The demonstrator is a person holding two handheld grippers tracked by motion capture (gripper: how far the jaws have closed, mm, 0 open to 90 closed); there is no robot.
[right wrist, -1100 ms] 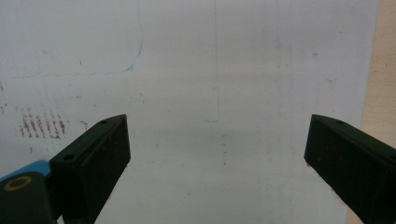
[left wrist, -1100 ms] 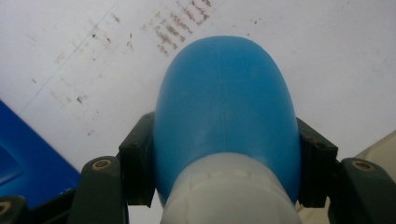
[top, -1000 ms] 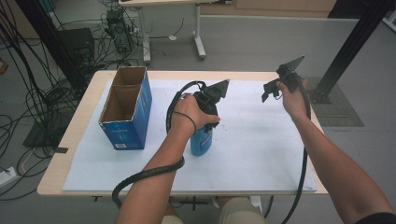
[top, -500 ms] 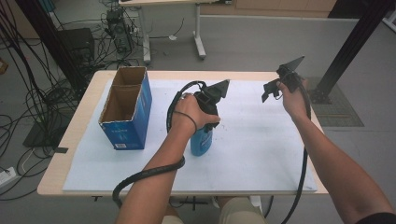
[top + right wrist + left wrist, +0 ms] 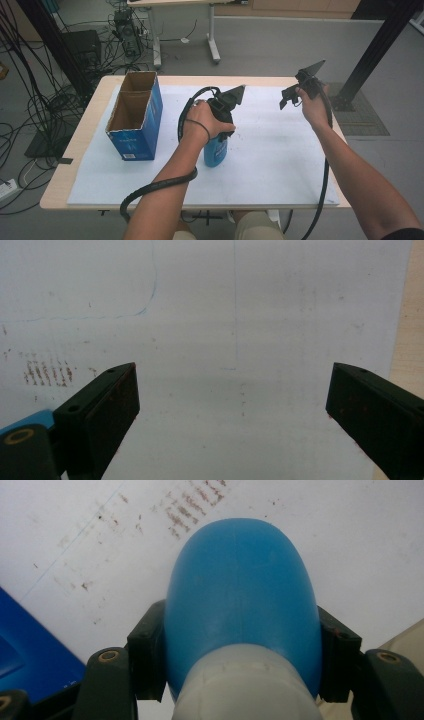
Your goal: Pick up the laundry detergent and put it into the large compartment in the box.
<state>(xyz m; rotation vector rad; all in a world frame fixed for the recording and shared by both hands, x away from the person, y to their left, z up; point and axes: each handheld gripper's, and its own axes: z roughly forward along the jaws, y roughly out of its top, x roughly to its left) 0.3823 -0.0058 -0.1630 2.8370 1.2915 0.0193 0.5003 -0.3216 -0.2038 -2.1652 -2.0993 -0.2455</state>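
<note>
A blue bottle [image 5: 215, 152] with a pale cap stands upright near the middle of the white sheet [image 5: 280, 150]. My left gripper [image 5: 221, 131] comes down on it from above and is shut on its upper part. In the left gripper view the two black jaws press both sides of the blue bottle [image 5: 242, 595], with the left gripper [image 5: 242, 650] centred on it. My right gripper [image 5: 290, 97] hangs in the air over the sheet's far right corner. Seen in its own view, the right gripper [image 5: 232, 405] is open, with nothing but bare sheet between its jaws.
An open blue cardboard box [image 5: 135, 117] stands on the left side of the wooden table [image 5: 65, 175], its inside bare. A black cable [image 5: 150, 192] trails off the front edge. Beyond the table lie floor cables and a desk frame.
</note>
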